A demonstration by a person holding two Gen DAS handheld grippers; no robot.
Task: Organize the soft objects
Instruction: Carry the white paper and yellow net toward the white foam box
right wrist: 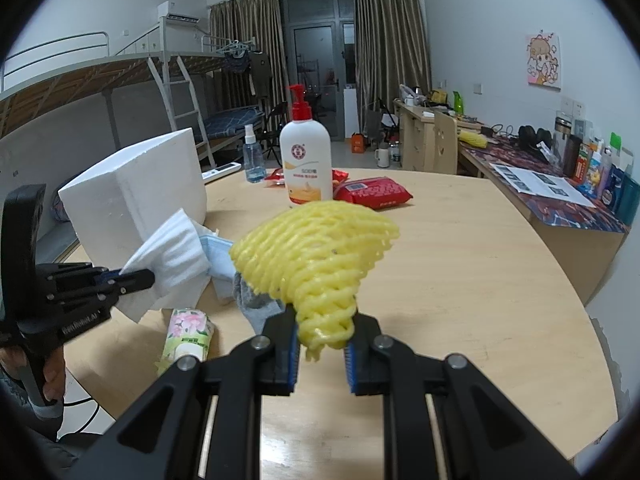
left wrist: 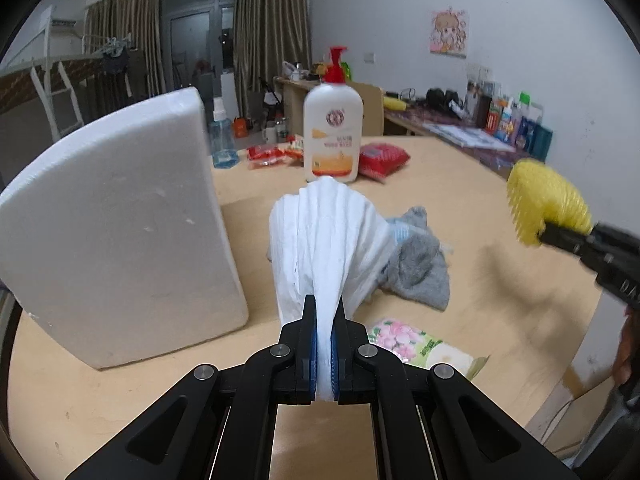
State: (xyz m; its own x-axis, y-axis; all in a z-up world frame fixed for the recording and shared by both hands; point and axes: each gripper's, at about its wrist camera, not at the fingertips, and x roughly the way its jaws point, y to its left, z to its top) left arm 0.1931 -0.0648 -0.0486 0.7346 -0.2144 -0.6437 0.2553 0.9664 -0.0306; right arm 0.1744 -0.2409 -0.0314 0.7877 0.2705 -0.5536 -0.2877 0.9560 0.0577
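Note:
My left gripper [left wrist: 325, 312] is shut on a white pleated cloth [left wrist: 328, 236] and holds it above the wooden table [left wrist: 460, 200]; it also shows in the right wrist view [right wrist: 172, 256]. My right gripper [right wrist: 322, 320] is shut on a yellow foam net [right wrist: 316, 256], lifted off the table; the net shows at the right of the left wrist view [left wrist: 548, 204]. A grey sock [left wrist: 420, 268] lies on the table behind the cloth, with a light blue mask [right wrist: 218, 252] beside it.
A white foam box [left wrist: 120, 232] stands at left. A lotion pump bottle [left wrist: 333, 128], red packets [left wrist: 382, 158] and a blue spray bottle [left wrist: 222, 138] stand at the back. A floral tissue pack [right wrist: 188, 336] lies near the front edge.

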